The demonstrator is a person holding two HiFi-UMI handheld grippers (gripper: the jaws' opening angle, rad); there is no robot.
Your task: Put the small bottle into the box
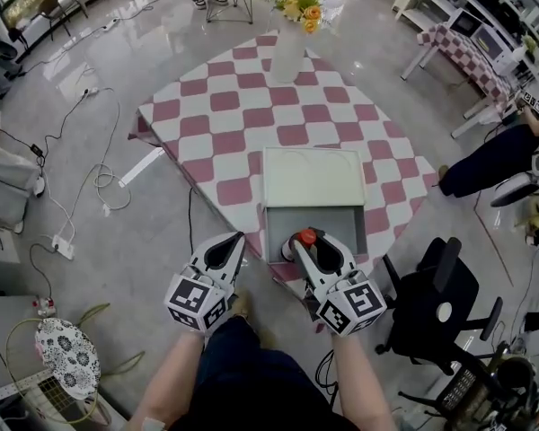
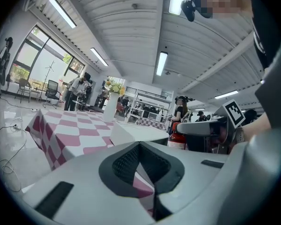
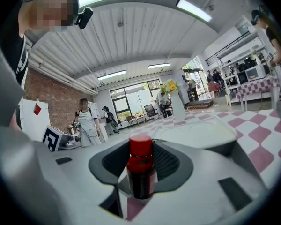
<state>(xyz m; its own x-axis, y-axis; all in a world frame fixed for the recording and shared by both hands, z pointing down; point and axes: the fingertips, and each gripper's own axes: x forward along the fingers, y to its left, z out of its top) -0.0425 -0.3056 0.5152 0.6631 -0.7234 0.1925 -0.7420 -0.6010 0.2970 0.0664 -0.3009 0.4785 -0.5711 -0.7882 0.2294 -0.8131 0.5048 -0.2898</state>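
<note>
Red-capped small bottle (image 3: pixel 140 168) stands upright, clamped in the jaws of the right gripper (image 1: pixel 307 243), over the near edge of the open box (image 1: pixel 340 219) ahead. The left gripper (image 1: pixel 225 247) alongside is closed, empty.

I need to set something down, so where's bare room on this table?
Bare checked cloth lies left of the box and between its lid and the vase. The near edge is crowded: the right gripper holds the small bottle there.

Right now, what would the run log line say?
right gripper: shut on small bottle | left gripper: shut, empty | box: lid open
</note>
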